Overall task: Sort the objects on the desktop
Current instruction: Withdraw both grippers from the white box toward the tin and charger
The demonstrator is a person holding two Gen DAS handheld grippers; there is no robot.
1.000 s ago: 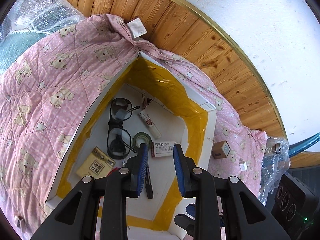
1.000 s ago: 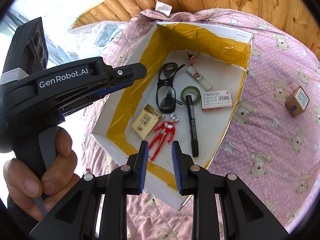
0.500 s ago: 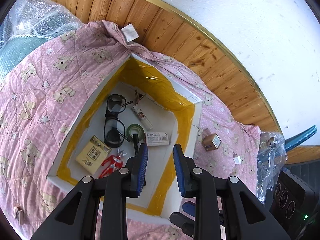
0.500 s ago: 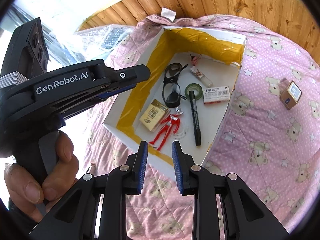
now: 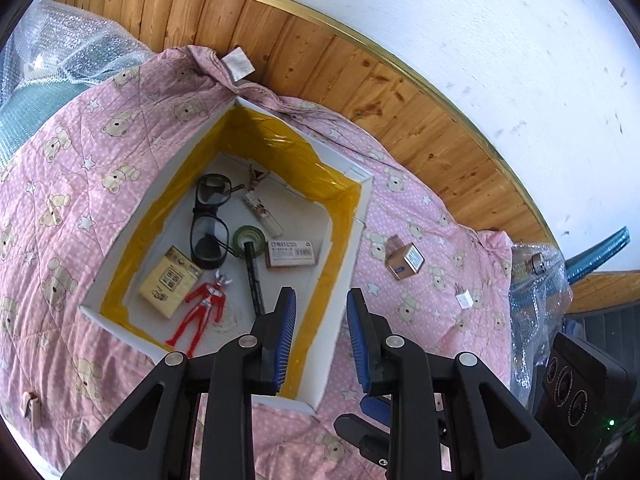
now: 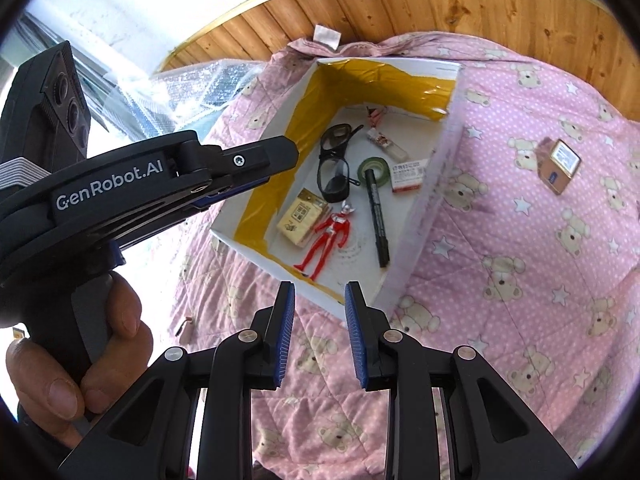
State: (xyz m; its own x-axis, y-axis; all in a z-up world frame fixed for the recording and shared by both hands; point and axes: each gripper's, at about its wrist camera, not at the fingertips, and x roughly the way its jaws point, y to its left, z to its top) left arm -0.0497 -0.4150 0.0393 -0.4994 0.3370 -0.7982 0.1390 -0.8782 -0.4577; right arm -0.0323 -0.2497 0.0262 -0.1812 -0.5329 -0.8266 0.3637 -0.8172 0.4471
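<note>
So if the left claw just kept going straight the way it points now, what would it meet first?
Most likely the right-hand wall of the white box, the one lined with yellow tape: it shows between the fingertips of the open left claw. Depth is unclear, so it might just clear the rim and land on the pink quilt beside it.

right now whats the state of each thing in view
left tongs: open, empty
right tongs: open, empty
box: open-topped, on the blanket
glasses: in box, folded
tape roll: in box, lying flat
marker: in box, capped, one end on the tape roll
figure: in box, lying flat
yellow pack: in box, flat
small carton: outside box, on the blanket
</note>
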